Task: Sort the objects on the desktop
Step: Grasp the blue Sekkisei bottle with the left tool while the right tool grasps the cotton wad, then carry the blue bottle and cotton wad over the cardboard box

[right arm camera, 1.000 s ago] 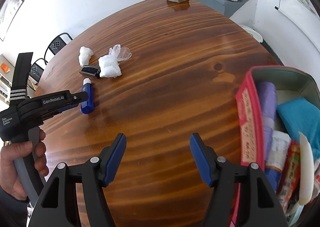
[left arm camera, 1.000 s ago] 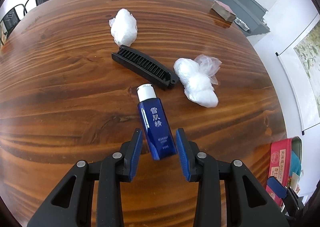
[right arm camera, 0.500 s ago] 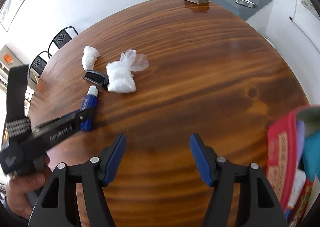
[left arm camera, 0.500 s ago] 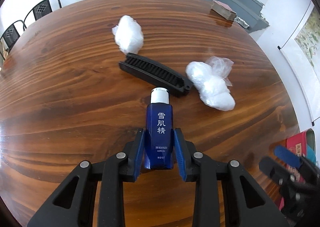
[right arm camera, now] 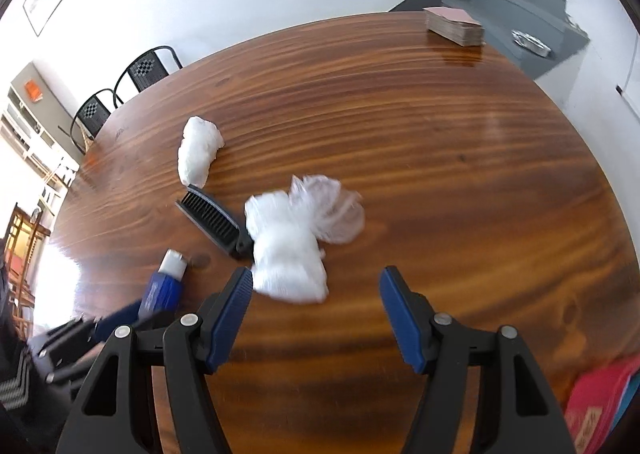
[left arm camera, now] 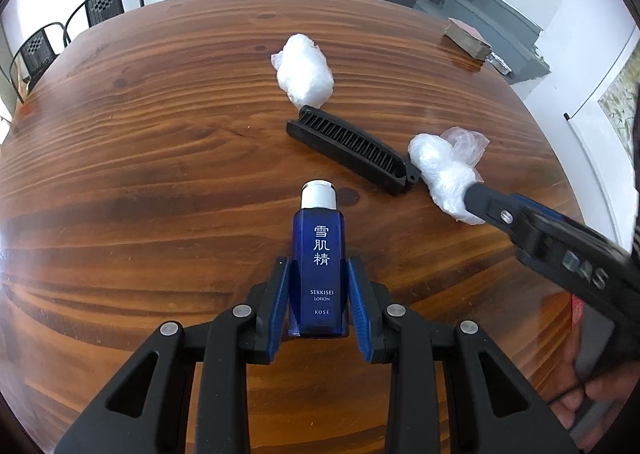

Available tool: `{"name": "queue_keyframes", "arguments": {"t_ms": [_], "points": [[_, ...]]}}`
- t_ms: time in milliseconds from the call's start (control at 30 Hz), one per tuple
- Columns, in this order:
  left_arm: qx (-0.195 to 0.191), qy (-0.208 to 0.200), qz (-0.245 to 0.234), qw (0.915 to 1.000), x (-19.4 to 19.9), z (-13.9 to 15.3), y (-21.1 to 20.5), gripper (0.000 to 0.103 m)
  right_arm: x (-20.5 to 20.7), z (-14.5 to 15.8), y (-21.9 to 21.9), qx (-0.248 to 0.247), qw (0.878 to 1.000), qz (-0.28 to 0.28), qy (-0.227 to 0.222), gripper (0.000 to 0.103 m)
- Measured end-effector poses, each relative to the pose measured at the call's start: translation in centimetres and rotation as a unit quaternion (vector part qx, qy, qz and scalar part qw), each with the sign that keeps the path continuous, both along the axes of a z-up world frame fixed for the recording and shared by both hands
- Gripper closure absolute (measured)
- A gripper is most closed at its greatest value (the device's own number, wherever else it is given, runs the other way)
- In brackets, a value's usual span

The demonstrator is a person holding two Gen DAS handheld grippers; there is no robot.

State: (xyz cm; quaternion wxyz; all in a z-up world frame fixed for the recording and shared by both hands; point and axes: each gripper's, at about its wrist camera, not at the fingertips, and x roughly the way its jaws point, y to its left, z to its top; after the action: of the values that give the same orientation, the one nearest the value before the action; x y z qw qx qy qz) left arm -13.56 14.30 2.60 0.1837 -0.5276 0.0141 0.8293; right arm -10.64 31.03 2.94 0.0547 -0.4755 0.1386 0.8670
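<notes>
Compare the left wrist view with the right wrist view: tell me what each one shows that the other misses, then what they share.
Only the left wrist view shows the label on the blue lotion bottle and the left gripper shut on its lower half. Only the right wrist view shows the right gripper open and empty just short of the nearer white bag, and a red box at the table's near edge. Both show the black comb, the farther white bag, a stack of cards, two chairs and the wooden table.

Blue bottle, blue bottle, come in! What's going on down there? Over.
Left hand-held gripper shut on blue lotion bottle. Right hand-held gripper open, nearing white bagged bundle. Black comb lies beyond bottle.
</notes>
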Motion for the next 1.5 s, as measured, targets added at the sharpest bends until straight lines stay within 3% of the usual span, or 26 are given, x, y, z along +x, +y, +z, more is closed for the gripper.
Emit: {"name": "queue_keyframes", "arguments": {"t_ms": [267, 300, 400, 500, 967, 1500], "points": [[0.001, 0.001, 0.002, 1.0000, 0.3, 0.1, -0.7, 0.071, -2.3, -1.2, -0.7, 0.014, 1.000, 0.019, -0.011, 0.033], [0.001, 0.001, 0.002, 1.0000, 0.3, 0.1, -0.6, 0.071, -2.5, -1.4, -0.7, 0.015, 1.000, 0.021, -0.012, 0.035], [0.002, 0.001, 0.000, 1.0000, 0.4, 0.2, -0.6, 0.071, -2.6, -1.7, -0.8, 0.007, 0.999, 0.027, -0.020, 0.055], [0.002, 0.002, -0.001, 1.0000, 0.6, 0.5, -0.5, 0.071, -1.9, -1.4, -1.1, 0.008, 0.999, 0.031, -0.017, 0.059], [0.005, 0.027, -0.017, 0.9995, 3.2, 3.3, 0.8, 0.071, 4.6, 2.0, -0.1, -0.005, 1.000, 0.002, 0.014, 0.060], [0.000, 0.058, -0.064, 0.9962, 10.4, 6.8, 3.6, 0.071, 13.2, 4.6, 2.2, -0.012, 0.998, -0.041, 0.039, 0.060]]}}
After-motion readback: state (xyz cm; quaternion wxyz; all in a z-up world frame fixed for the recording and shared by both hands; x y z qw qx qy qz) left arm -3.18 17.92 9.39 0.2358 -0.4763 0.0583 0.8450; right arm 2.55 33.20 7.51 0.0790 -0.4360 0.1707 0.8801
